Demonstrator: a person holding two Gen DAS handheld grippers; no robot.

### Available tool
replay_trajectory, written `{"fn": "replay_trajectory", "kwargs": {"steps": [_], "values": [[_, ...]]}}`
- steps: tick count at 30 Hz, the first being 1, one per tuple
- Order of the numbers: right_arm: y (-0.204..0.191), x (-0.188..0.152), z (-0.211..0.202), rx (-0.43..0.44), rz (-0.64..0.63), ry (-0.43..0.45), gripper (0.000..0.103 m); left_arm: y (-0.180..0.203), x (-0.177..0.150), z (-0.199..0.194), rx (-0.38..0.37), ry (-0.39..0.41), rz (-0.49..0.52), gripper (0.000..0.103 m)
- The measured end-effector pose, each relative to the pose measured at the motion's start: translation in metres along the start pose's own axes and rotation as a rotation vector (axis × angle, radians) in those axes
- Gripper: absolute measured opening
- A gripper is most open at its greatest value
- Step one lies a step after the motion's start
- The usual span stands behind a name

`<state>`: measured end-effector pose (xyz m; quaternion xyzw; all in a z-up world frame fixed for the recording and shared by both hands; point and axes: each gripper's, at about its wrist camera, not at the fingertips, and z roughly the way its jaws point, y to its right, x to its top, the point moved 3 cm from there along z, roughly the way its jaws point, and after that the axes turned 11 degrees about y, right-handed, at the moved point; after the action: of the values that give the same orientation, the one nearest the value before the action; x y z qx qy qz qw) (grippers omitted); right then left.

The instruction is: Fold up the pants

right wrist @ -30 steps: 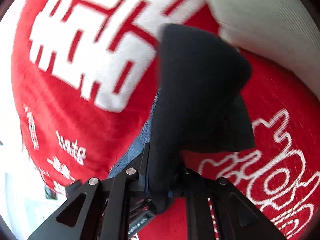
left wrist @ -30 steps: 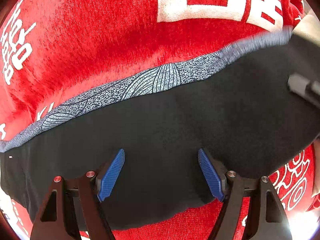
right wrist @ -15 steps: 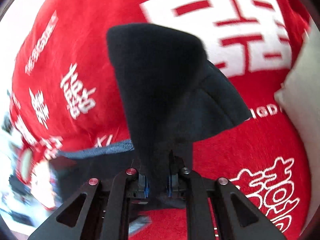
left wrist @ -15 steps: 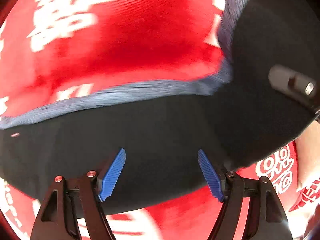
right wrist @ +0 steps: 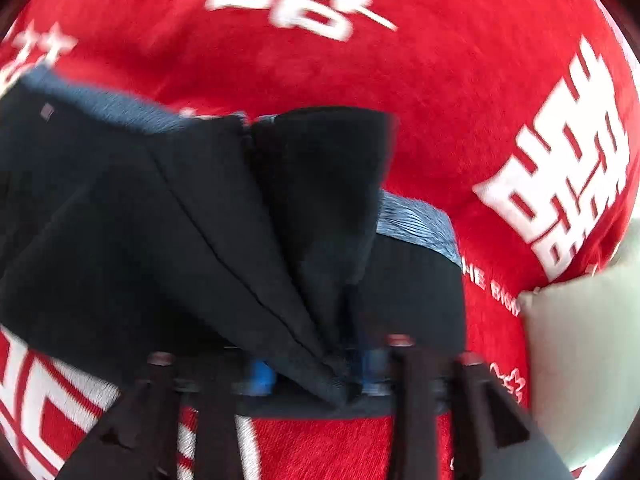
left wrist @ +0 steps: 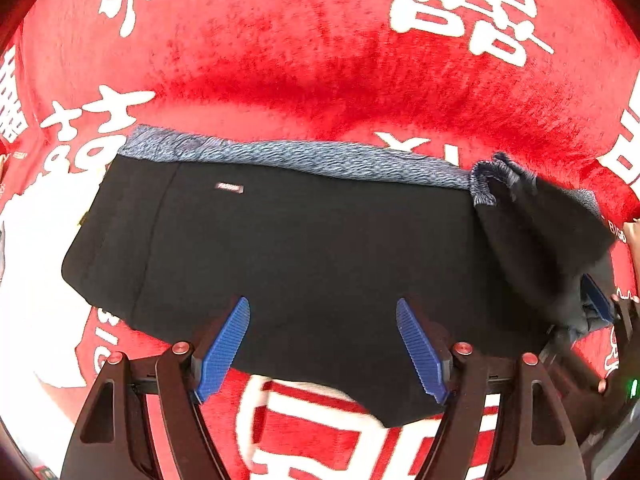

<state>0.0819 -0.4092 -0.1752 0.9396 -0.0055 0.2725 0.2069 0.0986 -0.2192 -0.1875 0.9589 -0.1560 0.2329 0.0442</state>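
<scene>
From my remote station I read the pants (left wrist: 304, 264) as matt black cloth, smooth and fine-knit, with a blue-grey heathered waistband (left wrist: 288, 156) of coarser weave. Beneath them lies a red blanket (left wrist: 320, 68), a fuzzy plush pile with white printed characters. On the left gripper (left wrist: 323, 346) I see ribbed blue pads (left wrist: 224, 352), rubbery and matt, on black plastic arms with small glossy red rivets (left wrist: 180, 347).

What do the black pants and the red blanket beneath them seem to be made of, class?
Black pants: likely soft matte knit; it drapes limply, with a blue-grey patterned waistband. Red blanket: probably plush fleece; fuzzy nap, white printed characters.
</scene>
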Motion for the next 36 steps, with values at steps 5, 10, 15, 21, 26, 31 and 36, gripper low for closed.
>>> {"fn": "replay_trajectory", "kwargs": {"steps": [5,10,15,21,26,31,36], "values": [[0.000,-0.007,-0.034,0.092,0.002,0.021,0.063,0.006,0.010,-0.001,-0.057,-0.010,0.010,0.077],[0.049,-0.012,-0.053,0.195,0.207,0.002,0.063,0.043,0.023,-0.025,-0.194,-0.010,0.036,0.085],[0.128,-0.035,-0.029,0.243,0.528,-0.097,0.054,0.088,0.038,-0.022,-0.302,-0.026,0.082,0.089],[0.166,-0.055,-0.009,0.265,0.690,-0.170,0.039,0.112,0.046,-0.006,-0.387,-0.104,0.057,0.089],[0.162,-0.068,-0.011,0.293,0.709,-0.194,0.039,0.130,0.044,-0.006,-0.441,-0.129,0.069,0.089],[0.159,-0.075,-0.013,0.319,0.728,-0.208,0.039,0.146,0.035,0.016,-0.445,-0.206,0.117,0.061],[0.163,-0.077,-0.009,0.328,0.746,-0.206,0.039,0.135,0.028,0.032,-0.457,-0.255,0.055,0.014]]}}
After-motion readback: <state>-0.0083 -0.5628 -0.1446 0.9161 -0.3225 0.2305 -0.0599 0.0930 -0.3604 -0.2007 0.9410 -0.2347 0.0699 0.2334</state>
